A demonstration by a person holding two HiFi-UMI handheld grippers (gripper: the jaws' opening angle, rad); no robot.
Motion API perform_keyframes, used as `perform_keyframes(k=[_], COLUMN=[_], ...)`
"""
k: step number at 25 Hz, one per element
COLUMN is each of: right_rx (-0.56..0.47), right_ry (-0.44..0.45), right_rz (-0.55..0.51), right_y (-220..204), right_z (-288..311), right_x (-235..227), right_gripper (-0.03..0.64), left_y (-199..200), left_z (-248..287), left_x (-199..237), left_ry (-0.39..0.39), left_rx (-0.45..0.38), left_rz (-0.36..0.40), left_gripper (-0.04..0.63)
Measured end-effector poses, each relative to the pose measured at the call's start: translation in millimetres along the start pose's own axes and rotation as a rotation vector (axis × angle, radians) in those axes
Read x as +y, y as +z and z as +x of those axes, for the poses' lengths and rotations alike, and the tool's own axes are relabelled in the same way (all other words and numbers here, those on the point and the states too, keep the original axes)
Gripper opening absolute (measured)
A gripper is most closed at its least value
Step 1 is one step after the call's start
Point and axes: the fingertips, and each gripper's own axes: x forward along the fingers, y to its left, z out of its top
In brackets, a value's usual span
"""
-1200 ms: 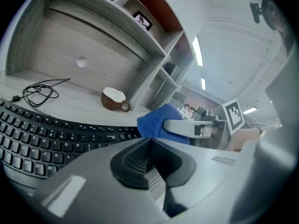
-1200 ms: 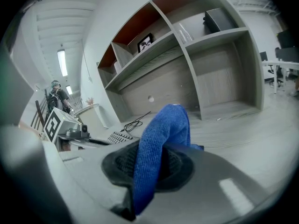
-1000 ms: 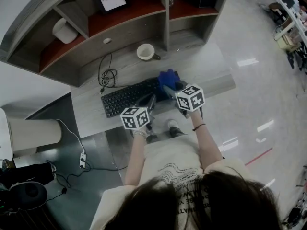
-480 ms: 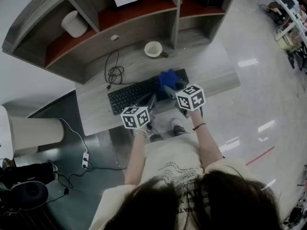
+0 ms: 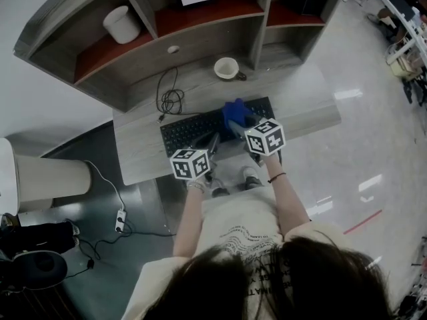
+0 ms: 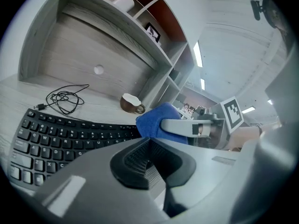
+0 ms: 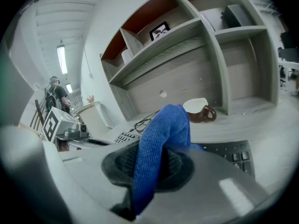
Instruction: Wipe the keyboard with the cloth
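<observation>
Grey wood desk (image 5: 137, 153) beneath a shelf unit (image 5: 200, 37).
Red-lined compartments run across the top of the frame. A white wall fills the upper left, and the pale glossy floor (image 5: 377, 129) at right reflects the lights.

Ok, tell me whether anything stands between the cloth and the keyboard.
Nothing visible does. The right gripper is shut on the blue cloth over the right end of the keyboard. The mug and the coiled cable lie behind the keyboard, and the left gripper, shut and empty, sits near its front edge.
</observation>
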Motion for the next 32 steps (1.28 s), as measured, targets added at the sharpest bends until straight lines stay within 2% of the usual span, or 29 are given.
perform_keyframes(k=[32], right_rx=[0.005], right_ry=[0.063], right_rz=[-0.002], right_y=[-2], right_z=[76], right_x=[79], right_gripper=[0.059], left_y=[3], left_z=[-82], left_x=[78], left_ry=[0.059], left_rx=[-0.036], left_rz=[-0.037], left_gripper=[0.005])
